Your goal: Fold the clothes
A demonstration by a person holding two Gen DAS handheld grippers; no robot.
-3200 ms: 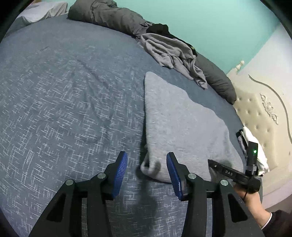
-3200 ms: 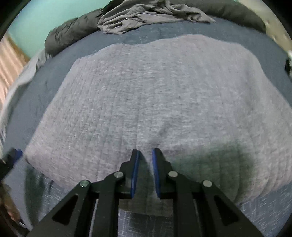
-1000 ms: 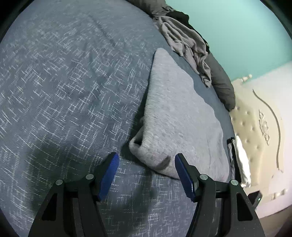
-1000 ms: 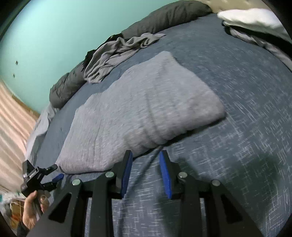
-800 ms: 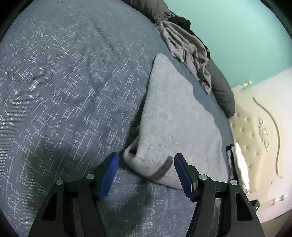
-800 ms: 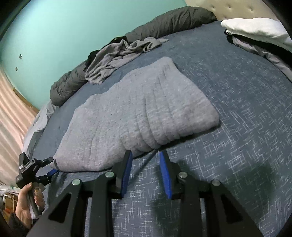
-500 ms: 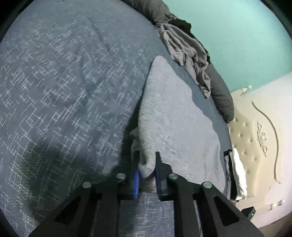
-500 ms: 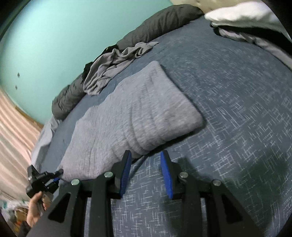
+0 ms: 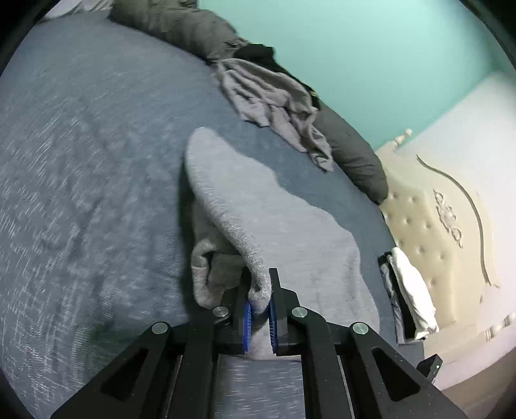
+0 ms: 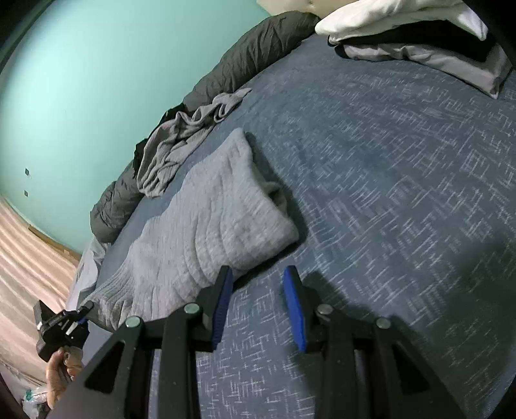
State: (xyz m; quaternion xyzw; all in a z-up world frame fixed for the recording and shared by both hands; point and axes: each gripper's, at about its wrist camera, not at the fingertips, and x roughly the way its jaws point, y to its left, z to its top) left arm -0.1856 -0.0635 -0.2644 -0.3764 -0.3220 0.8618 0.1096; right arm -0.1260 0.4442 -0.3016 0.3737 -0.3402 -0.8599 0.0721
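Your left gripper is clamped on the near corner of the grey sweater; the two blue pads sit close together with a fold of knit pinched between them; that corner is raised off the bed, and a loose roll of the same fabric sags just to the left of the pads; from your right camera, your left hand shows low at the left edge, wrapped round the gripper's black handle and holding it at the sweater's far-left end.

The sweater lies across the middle of the blue patterned bed as a long folded strip, running from the clamped corner away toward the far side; most of it rests flat on the cover, with only the held end lifted.

Your right gripper has its fingers apart and holds nothing; its left pad sits just at the sweater's near edge, though whether it touches I cannot tell; its right pad is over bare cover; the tool points forward and down along the bed, beside the sweater's rounded right end.

Beyond the sweater, a crumpled grey garment lies against a dark duvet along the teal wall; at the far right, a stack of folded clothes sits by the cream headboard.
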